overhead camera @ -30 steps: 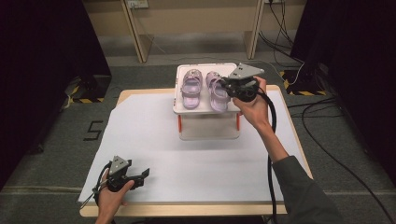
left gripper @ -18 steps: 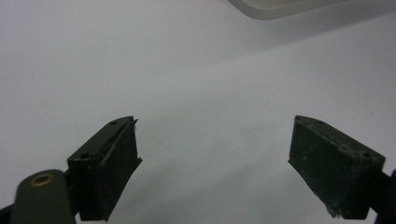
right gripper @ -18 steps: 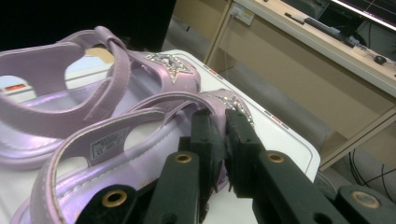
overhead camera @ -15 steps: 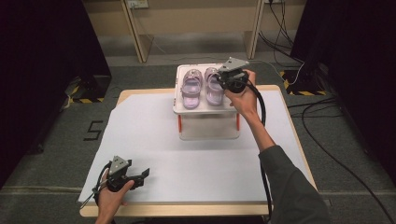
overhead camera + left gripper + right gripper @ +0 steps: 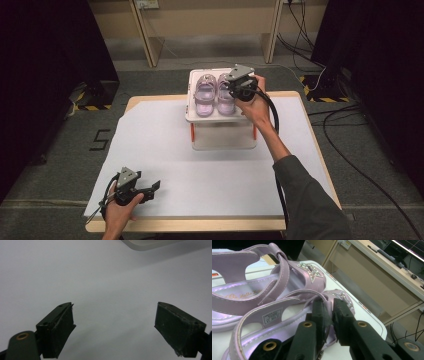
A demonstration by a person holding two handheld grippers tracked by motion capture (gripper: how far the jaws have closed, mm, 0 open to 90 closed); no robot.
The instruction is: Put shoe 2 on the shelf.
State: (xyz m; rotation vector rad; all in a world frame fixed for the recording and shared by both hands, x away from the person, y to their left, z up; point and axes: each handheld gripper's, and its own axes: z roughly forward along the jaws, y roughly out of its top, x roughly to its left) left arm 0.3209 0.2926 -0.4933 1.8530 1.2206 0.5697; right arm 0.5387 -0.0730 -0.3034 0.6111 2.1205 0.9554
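Observation:
Two lilac children's sandals with glittery stars lie side by side on the white lid [image 5: 192, 117] of a clear box. In the high view the left sandal [image 5: 205, 94] lies free. My right gripper [image 5: 231, 92] is over the right sandal [image 5: 224, 104]. In the right gripper view my right gripper [image 5: 332, 308] is shut on a strap of the near sandal [image 5: 274, 322], beside the other sandal [image 5: 262, 282]. My left gripper [image 5: 155, 187] is low at the table's front left. Its jaws [image 5: 115, 322] stand wide open over bare white surface.
The clear box [image 5: 225, 137] with orange latches stands at the back middle of the white table [image 5: 165, 150]. Beyond the table's far edge are wooden frame legs [image 5: 145, 30] and floor cables [image 5: 350, 115]. Dark curtains flank both sides.
My right gripper has shifted left and farther back over the box lid, onto the right sandal. The left gripper has stayed put.

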